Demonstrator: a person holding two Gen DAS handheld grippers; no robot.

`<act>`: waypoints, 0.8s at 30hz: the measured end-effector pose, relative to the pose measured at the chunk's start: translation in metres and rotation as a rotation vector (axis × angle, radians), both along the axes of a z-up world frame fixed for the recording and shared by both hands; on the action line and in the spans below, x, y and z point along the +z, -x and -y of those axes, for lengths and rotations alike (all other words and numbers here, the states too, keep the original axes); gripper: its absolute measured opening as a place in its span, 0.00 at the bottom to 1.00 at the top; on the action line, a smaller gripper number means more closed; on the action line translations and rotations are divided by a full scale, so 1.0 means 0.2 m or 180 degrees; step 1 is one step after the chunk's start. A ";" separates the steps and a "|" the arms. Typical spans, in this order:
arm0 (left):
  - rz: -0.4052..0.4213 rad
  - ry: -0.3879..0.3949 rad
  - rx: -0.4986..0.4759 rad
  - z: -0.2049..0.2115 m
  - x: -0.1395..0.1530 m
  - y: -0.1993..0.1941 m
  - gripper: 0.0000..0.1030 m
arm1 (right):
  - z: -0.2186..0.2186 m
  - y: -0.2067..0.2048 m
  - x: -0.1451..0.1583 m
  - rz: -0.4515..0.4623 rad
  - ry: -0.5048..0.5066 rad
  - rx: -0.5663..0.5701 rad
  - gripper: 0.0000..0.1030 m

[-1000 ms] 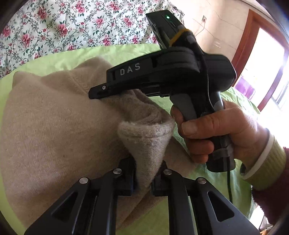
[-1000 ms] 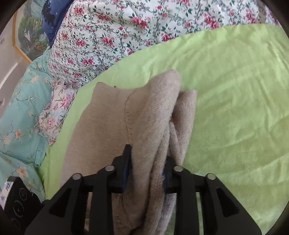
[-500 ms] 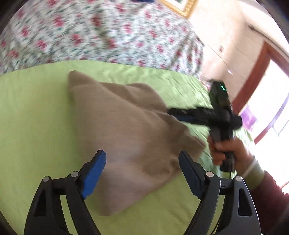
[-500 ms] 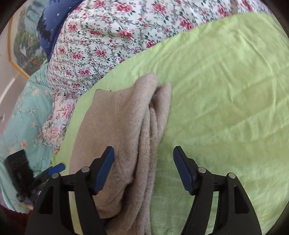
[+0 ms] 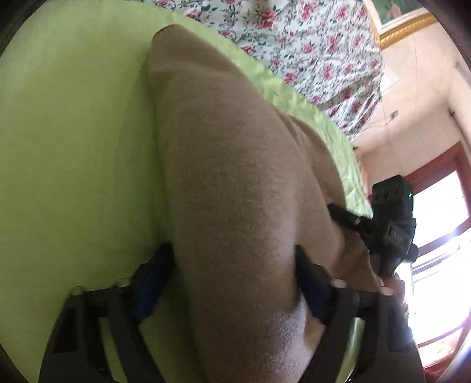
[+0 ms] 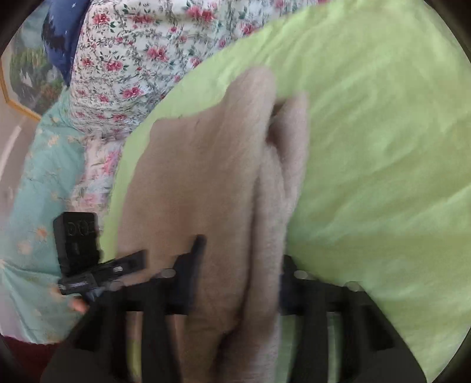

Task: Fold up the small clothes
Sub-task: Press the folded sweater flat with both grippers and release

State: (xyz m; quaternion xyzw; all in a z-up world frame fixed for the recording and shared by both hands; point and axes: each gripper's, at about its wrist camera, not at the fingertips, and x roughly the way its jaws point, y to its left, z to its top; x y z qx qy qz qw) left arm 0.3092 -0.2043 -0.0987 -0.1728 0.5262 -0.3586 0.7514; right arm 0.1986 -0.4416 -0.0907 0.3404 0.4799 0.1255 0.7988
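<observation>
A folded beige knit garment point(image 5: 235, 176) lies on the green sheet point(image 5: 73, 147). My left gripper point(image 5: 232, 280) is open, its fingers straddling the near end of the garment, which bulges between them. My right gripper point(image 6: 238, 282) is also open, with the garment's thick folded edge point(image 6: 265, 235) between its fingers. The right gripper shows at the garment's right side in the left wrist view point(image 5: 388, 229). The left gripper shows at lower left in the right wrist view point(image 6: 88, 259). Both views are motion-blurred.
A floral quilt point(image 6: 132, 59) and a teal floral cloth point(image 6: 35, 191) lie past the green sheet point(image 6: 382, 147). A window with a wooden frame point(image 5: 435, 182) is at the right. A framed picture point(image 5: 406, 23) hangs on the wall.
Both grippers let go of the garment, opened and drew back half a second ago. Now both have moved in low, and their open fingers straddle the folded garment's near end.
</observation>
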 end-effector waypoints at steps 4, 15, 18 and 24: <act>0.0175 0.0022 0.0006 -0.06 0.06 0.05 0.43 | -0.13 0.06 0.14 0.0254 0.0093 0.0004 0.32; 0.0734 -0.0284 0.0241 -0.77 0.39 0.33 0.41 | -0.86 -0.02 0.18 0.0714 -0.0263 0.0634 0.32; 0.0714 -0.0379 0.0357 -0.98 0.35 0.38 0.42 | -1.00 -0.05 0.10 0.0568 -0.0257 0.0732 0.32; 0.0514 -0.0514 0.0505 -1.10 0.14 0.41 0.52 | -1.04 -0.04 0.07 0.0440 -0.0048 0.0698 0.47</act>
